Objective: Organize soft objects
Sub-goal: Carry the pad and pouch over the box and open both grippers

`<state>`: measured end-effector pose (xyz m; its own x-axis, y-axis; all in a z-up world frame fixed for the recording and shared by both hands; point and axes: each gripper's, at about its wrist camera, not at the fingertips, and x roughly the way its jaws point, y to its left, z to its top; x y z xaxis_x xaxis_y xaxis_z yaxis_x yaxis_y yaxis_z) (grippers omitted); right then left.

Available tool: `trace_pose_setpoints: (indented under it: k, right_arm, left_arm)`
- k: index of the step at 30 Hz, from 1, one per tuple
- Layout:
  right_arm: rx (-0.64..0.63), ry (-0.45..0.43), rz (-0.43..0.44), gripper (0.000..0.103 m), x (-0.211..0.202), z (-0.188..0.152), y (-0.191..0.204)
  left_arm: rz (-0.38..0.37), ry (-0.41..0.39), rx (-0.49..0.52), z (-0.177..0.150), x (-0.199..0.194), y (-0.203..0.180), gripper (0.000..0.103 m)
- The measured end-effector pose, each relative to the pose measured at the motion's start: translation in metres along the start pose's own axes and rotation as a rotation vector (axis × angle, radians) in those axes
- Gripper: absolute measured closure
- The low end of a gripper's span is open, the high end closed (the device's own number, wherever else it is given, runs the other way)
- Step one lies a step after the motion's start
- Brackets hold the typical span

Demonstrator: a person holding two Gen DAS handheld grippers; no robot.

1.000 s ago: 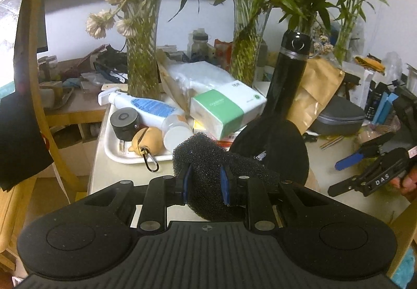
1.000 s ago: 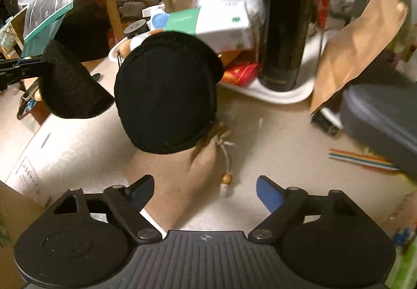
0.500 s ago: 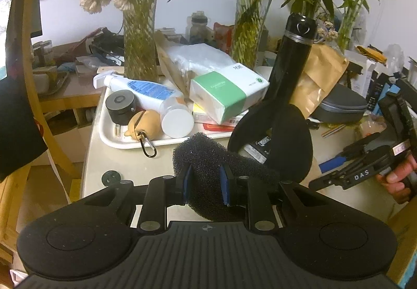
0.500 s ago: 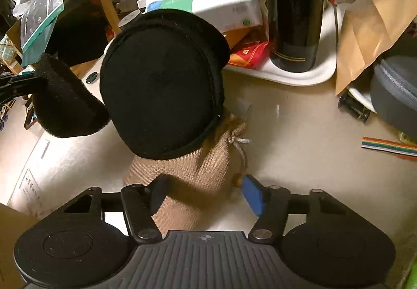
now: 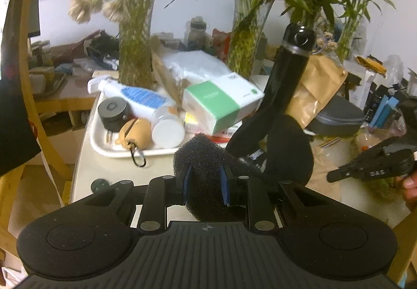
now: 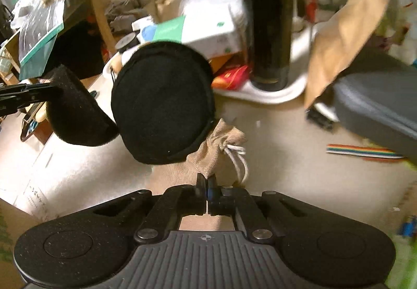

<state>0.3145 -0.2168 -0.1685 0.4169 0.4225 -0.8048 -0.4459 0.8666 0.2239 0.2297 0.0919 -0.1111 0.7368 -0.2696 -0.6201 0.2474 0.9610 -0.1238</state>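
On a cluttered beige surface [image 6: 281,132], the right gripper's [image 6: 207,186] just-closing jaws pinch a tan burlap drawstring pouch [image 6: 219,148]; the left gripper [image 5: 204,182] clamps a black foam pad [image 5: 203,156].

The letters "DAS" stand in white, upside down, on the black right gripper [image 5: 375,171] at the right edge of the left wrist view. Print on the green-and-white tissue box [image 5: 224,103] is too small to read.
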Motion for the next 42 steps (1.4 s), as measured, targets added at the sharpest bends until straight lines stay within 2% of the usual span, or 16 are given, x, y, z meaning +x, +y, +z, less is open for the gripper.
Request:
trace_pose_setpoints:
  k: [3, 10, 15, 19, 22, 25, 29, 32, 38, 42]
  right_arm:
    - [-0.006, -0.039, -0.013, 0.100, -0.023, -0.001, 0.000]
    - [0.006, -0.210, -0.089, 0.100, -0.088, -0.003, 0.002]
    - [0.019, -0.296, -0.096, 0.100, -0.126, -0.008, 0.010]
    - [0.007, -0.302, -0.092, 0.100, -0.136, -0.019, 0.017]
    - [0.006, -0.315, -0.082, 0.100, -0.146, -0.027, 0.020]
    - [0.009, -0.334, -0.062, 0.100, -0.159, -0.034, 0.025]
    - [-0.013, -0.358, -0.026, 0.100, -0.172, -0.041, 0.036]
    - [-0.057, -0.375, -0.028, 0.100, -0.183, -0.047, 0.051]
    - [-0.099, -0.385, 0.023, 0.100, -0.203, -0.065, 0.086]
    - [-0.142, -0.377, 0.013, 0.100, -0.218, -0.078, 0.109]
  left_arm:
    - [0.006, -0.005, 0.014, -0.001, 0.000, -0.009, 0.081]
    - [0.016, -0.037, 0.014, 0.004, -0.008, -0.015, 0.081]
    - [0.025, -0.059, 0.031, 0.007, -0.015, -0.019, 0.081]
    - [0.053, -0.076, 0.023, 0.013, -0.034, -0.023, 0.081]
    - [0.029, -0.086, 0.071, 0.016, -0.058, -0.038, 0.081]
    - [0.038, -0.102, 0.126, 0.017, -0.077, -0.051, 0.081]
    - [0.021, -0.106, 0.116, 0.019, -0.101, -0.063, 0.081]
    - [0.010, -0.123, 0.129, 0.018, -0.118, -0.072, 0.081]
    - [-0.011, -0.150, 0.167, 0.019, -0.155, -0.091, 0.081]
    - [-0.050, -0.149, 0.168, 0.017, -0.171, -0.098, 0.081]
